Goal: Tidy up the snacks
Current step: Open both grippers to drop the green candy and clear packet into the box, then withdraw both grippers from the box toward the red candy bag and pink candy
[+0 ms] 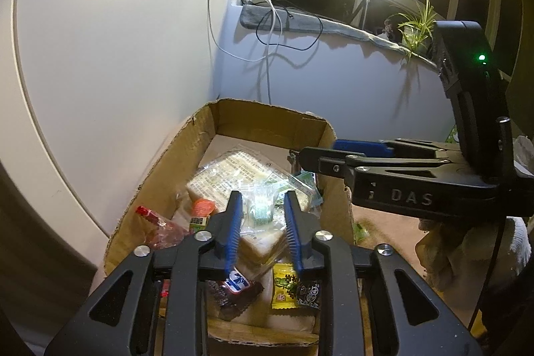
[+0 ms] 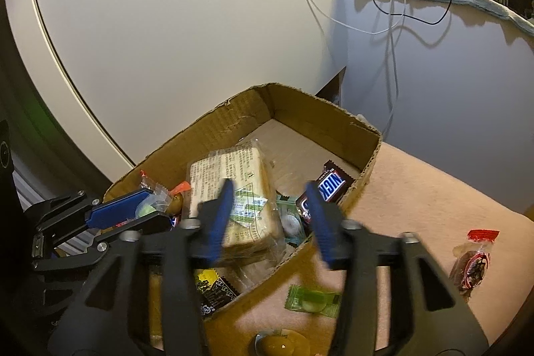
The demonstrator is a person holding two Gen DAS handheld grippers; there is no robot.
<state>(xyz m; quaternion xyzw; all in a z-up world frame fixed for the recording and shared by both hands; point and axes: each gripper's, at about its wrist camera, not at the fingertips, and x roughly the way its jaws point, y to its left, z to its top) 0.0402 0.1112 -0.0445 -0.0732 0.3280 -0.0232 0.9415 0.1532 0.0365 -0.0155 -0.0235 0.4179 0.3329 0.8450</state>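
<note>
Where box (image 2: 310, 119) holds snacks, brown bar (image 2: 330, 186) reads "NICK…", partly hidden.

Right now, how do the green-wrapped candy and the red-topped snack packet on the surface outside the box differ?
The green candy lies close beside the cardboard box, below the right gripper; the red-topped packet lies well off to the right. The candy's wrapper is green all over; the packet is clear with dark contents and a red end. The packet looks larger. Both rest on the pink surface, not yet in the box.

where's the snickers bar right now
In the right wrist view the Snickers bar lies inside the cardboard box, against its right wall, just right of the wrapped bread.
</note>
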